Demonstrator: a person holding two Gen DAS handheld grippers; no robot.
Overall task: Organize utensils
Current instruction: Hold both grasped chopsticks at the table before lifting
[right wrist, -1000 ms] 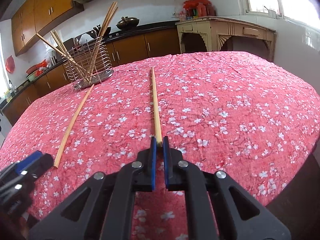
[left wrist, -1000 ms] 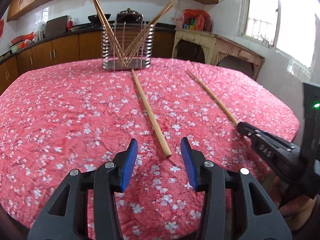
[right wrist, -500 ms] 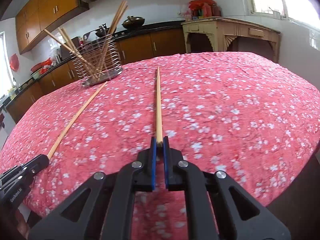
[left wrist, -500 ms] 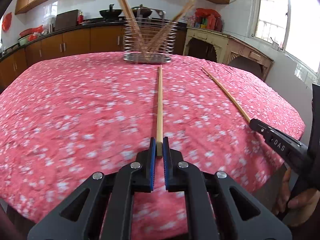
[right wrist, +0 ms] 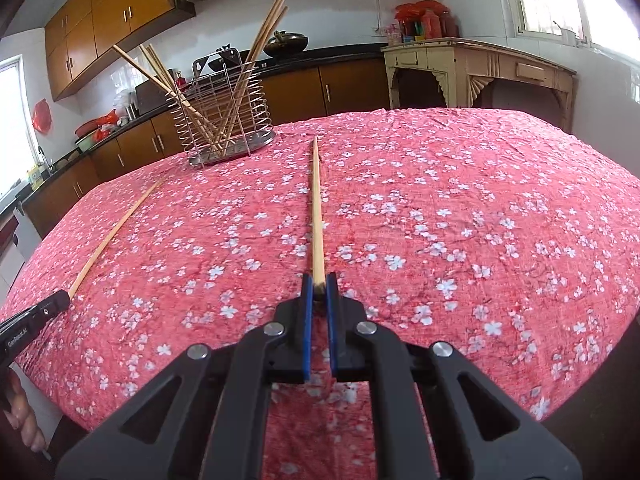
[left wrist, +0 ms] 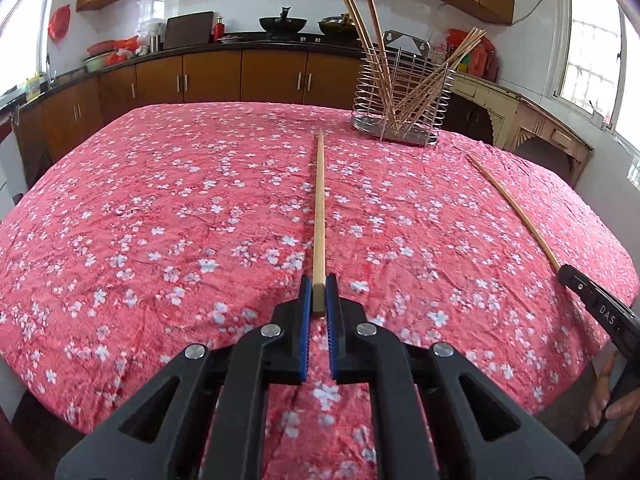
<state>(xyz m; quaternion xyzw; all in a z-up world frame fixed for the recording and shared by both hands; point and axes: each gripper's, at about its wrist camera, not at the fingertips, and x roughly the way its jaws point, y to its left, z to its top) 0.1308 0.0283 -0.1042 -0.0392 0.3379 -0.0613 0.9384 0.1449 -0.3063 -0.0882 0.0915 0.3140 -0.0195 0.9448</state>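
Observation:
My left gripper [left wrist: 319, 294] is shut on the near end of a long wooden chopstick [left wrist: 319, 208] that points away toward a wire utensil basket [left wrist: 402, 100] holding several chopsticks. My right gripper [right wrist: 319, 292] is shut on the near end of a second chopstick [right wrist: 316, 204], also pointing toward the basket [right wrist: 226, 120]. Each gripper's chopstick shows in the other view: the right one [left wrist: 514, 208] at the right, the left one [right wrist: 114, 232] at the left. Both chopsticks are held just above the red floral tablecloth [left wrist: 160, 220].
The round table's edge [right wrist: 600, 320] curves close on the near and right sides. Brown kitchen cabinets [left wrist: 208, 76] and a counter with pans run behind the table. A cream side table [right wrist: 480, 68] stands at the back right.
My left gripper closed on its chopstick and swung it so the basket now sits to the right. The right gripper kept hold of its chopstick and raised it a little.

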